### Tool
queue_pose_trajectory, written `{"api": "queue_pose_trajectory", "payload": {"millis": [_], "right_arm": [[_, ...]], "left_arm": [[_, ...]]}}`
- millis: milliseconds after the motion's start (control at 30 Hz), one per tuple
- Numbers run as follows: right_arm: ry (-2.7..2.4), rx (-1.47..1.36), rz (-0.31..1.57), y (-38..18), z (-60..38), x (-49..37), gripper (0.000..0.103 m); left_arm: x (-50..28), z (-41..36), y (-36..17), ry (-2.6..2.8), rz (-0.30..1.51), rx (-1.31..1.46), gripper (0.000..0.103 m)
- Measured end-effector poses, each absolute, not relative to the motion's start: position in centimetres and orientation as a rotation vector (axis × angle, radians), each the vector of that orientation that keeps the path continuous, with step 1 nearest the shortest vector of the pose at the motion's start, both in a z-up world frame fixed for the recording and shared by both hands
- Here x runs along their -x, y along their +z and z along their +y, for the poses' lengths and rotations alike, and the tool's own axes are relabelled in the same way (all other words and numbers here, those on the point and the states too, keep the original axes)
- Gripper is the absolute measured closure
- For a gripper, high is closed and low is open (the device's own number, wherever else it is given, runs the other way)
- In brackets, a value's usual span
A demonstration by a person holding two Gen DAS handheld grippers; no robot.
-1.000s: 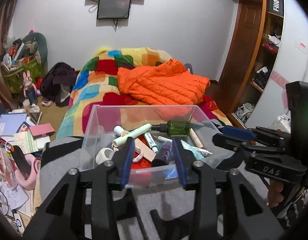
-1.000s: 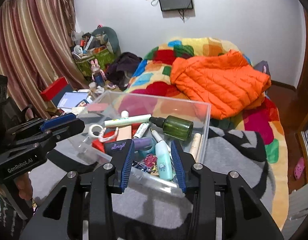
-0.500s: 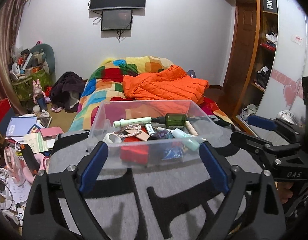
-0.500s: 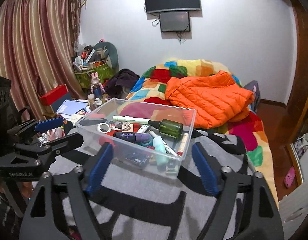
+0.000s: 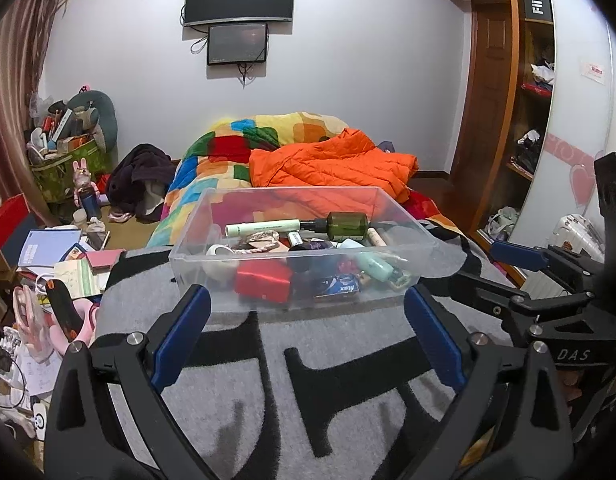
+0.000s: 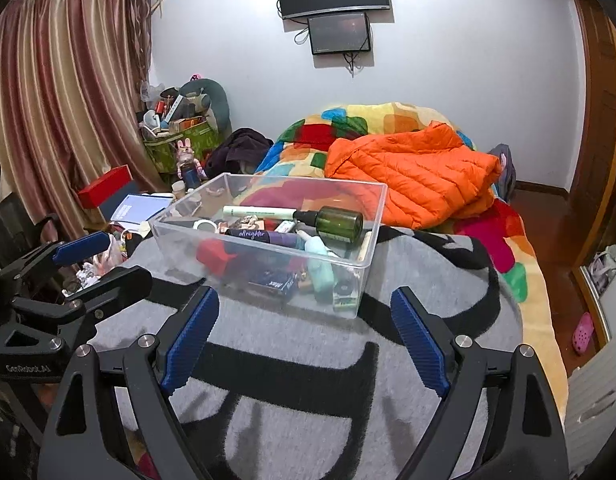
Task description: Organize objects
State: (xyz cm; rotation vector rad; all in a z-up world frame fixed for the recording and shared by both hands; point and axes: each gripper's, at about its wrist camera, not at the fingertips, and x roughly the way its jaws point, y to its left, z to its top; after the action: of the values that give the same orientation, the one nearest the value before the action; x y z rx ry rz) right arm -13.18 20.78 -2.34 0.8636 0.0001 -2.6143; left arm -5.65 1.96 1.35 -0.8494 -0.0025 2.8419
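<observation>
A clear plastic bin [image 5: 195, 258] stands on a grey and black blanket [image 5: 308, 392]; it also shows in the right wrist view [image 6: 372, 220]. In it lie a green bottle [image 5: 346, 226], a pale green tube [image 5: 261, 228], a red box [image 5: 261, 280], a purple tube [image 6: 263, 236] and several small toiletries. My left gripper [image 5: 305, 330] is open and empty, a short way in front of the bin. My right gripper [image 6: 303, 332] is open and empty, also in front of the bin. Each gripper shows in the other's view: the right [image 5: 556, 280], the left [image 6: 71, 264].
An orange jacket [image 5: 332, 164] lies on a colourful quilt [image 5: 227, 160] behind the bin. Books and clutter [image 5: 55, 256] cover the floor at left. A wooden shelf unit [image 5: 520, 100] stands at right. Curtains [image 6: 55, 100] hang at left.
Both grippers have opened wide and drawn back from the bin, which now sits farther from them on the blanket.
</observation>
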Motion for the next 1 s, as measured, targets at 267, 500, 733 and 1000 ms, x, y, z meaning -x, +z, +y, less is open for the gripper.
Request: {"api": "queue_pose_trajectory", "payload": {"millis": [267, 500, 733, 1000], "right_arm": [[-2.609, -0.876, -0.005, -2.57, 20.69, 13.39, 0.017], [-2.609, -0.871, 0.005, -2.48, 20.48, 13.20, 0.017], [-2.606, -0.866, 0.008, -2.38, 20.28, 13.03, 0.017], [-2.607, -0.866, 0.007, -2.35, 20.23, 13.01, 0.017]], "left_arm": [[5.86, 1.90, 0.88, 2.843, -0.011, 0.867, 0.005], [5.89, 1.87, 0.83, 2.843, -0.018, 0.866, 0.005], [5.88, 1.64, 0.71, 2.844, -0.035, 0.873, 0.004], [5.85, 1.35, 0.71, 2.844, -0.052, 0.879, 0.004]]}}
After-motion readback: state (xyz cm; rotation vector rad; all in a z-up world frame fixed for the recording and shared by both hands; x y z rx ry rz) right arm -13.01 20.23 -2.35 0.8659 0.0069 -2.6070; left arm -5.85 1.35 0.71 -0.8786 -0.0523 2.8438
